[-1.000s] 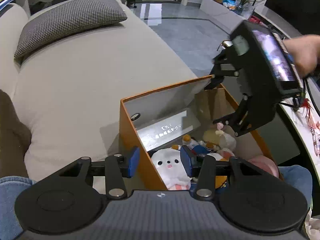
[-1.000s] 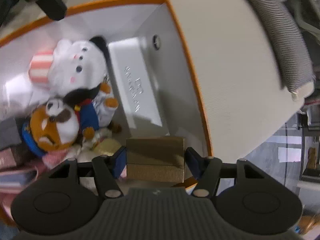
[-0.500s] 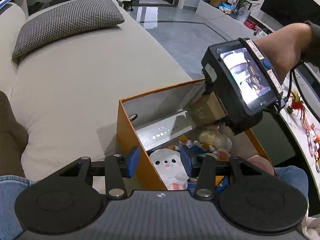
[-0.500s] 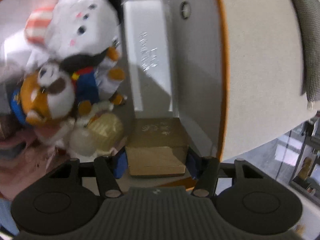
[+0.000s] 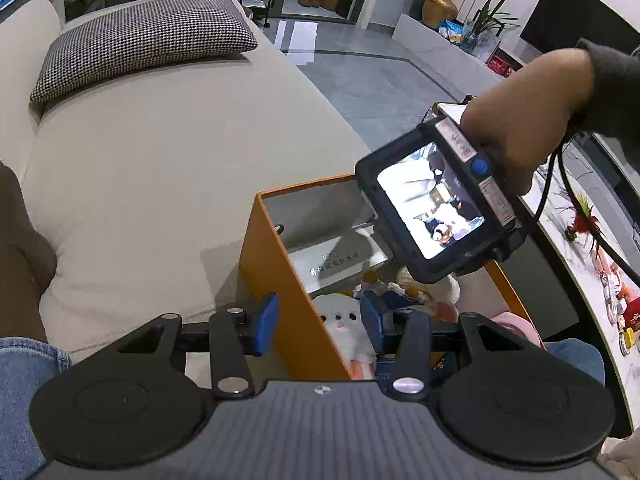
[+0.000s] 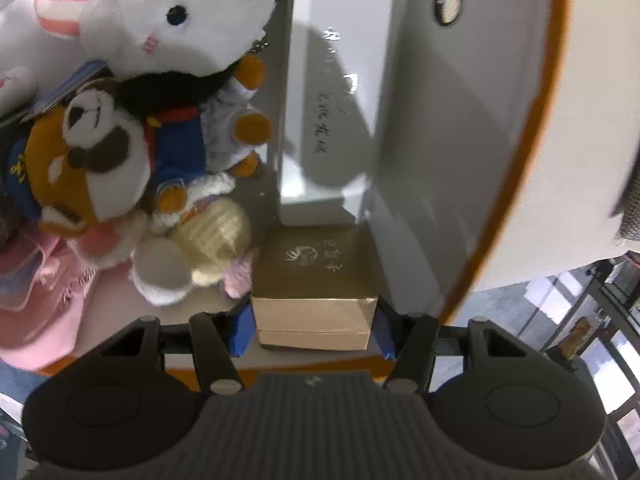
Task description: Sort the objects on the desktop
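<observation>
An orange storage box (image 5: 280, 276) with a white inside (image 6: 440, 120) stands against the sofa. My right gripper (image 6: 313, 332) reaches down into it, shut on a small brown cardboard box (image 6: 316, 280) whose sides meet both blue pads. That box is low in the corner, beside a flat white lettered box (image 6: 332, 100). In the left wrist view only the right gripper's screen back (image 5: 436, 208) and a hand (image 5: 520, 128) show. A white rabbit plush (image 6: 180, 20) and a panda-faced plush (image 6: 92, 148) lie inside. My left gripper (image 5: 318, 322) is open, straddling the near orange wall.
A beige sofa (image 5: 160, 152) with a houndstooth cushion (image 5: 140, 40) fills the left. Jeans-clad knees (image 5: 20, 380) sit on either side of the box. A white table (image 5: 600, 320) with small items runs along the right. A pink item (image 6: 40, 280) lies in the box.
My right gripper has sunk deeper into the orange box with the brown box and rolled, so the plush toys appear larger. The left gripper has hardly moved.
</observation>
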Action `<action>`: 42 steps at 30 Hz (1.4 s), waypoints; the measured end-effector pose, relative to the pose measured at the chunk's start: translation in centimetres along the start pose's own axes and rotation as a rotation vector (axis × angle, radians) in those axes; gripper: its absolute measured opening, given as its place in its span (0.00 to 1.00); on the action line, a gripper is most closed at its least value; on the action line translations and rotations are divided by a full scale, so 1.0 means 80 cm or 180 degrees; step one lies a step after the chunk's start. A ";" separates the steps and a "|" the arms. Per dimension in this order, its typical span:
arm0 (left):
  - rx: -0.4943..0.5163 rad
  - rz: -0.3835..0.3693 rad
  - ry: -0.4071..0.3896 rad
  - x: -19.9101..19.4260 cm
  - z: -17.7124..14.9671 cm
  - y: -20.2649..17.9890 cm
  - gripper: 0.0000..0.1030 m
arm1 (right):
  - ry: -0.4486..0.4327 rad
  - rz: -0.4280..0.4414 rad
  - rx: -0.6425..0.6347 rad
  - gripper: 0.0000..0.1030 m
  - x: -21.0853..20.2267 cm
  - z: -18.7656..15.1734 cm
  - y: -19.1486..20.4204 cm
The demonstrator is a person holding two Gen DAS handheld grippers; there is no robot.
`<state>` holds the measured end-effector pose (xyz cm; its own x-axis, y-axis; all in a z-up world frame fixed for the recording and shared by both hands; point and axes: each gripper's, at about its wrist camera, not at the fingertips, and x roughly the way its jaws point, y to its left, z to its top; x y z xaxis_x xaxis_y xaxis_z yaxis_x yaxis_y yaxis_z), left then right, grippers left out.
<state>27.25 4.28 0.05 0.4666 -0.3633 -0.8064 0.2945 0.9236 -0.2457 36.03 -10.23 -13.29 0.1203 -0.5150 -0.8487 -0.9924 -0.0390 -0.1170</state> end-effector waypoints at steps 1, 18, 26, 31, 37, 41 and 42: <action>-0.0004 -0.0004 -0.0003 -0.001 -0.001 0.001 0.51 | 0.0004 -0.0007 0.0000 0.59 0.002 0.002 0.001; 0.0190 0.0164 -0.0166 -0.041 -0.013 -0.054 0.51 | -0.1073 -0.0135 0.0897 0.80 -0.106 -0.080 0.026; 0.0192 0.0443 -0.0397 -0.071 -0.045 -0.093 0.51 | -0.2098 -0.0390 0.1752 0.80 -0.164 -0.124 0.074; 0.0190 0.0655 -0.0601 -0.085 -0.068 -0.115 0.55 | -0.2626 -0.0582 0.2163 0.80 -0.178 -0.144 0.130; 0.0094 0.0831 -0.0924 -0.092 -0.091 -0.130 0.59 | -0.3059 -0.0721 0.2869 0.80 -0.178 -0.157 0.179; -0.0041 0.0965 -0.1035 -0.089 -0.106 -0.134 0.63 | -0.3307 -0.0729 0.3477 0.80 -0.175 -0.164 0.197; -0.0090 0.1006 -0.1045 -0.088 -0.110 -0.134 0.64 | -0.3369 -0.0713 0.3638 0.82 -0.174 -0.165 0.201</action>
<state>13.42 -2.01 3.62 0.7710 -0.0785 -0.6320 0.0743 0.9967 -0.0333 18.04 -15.00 3.47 0.7061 0.2409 -0.6659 -0.4667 0.8656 -0.1817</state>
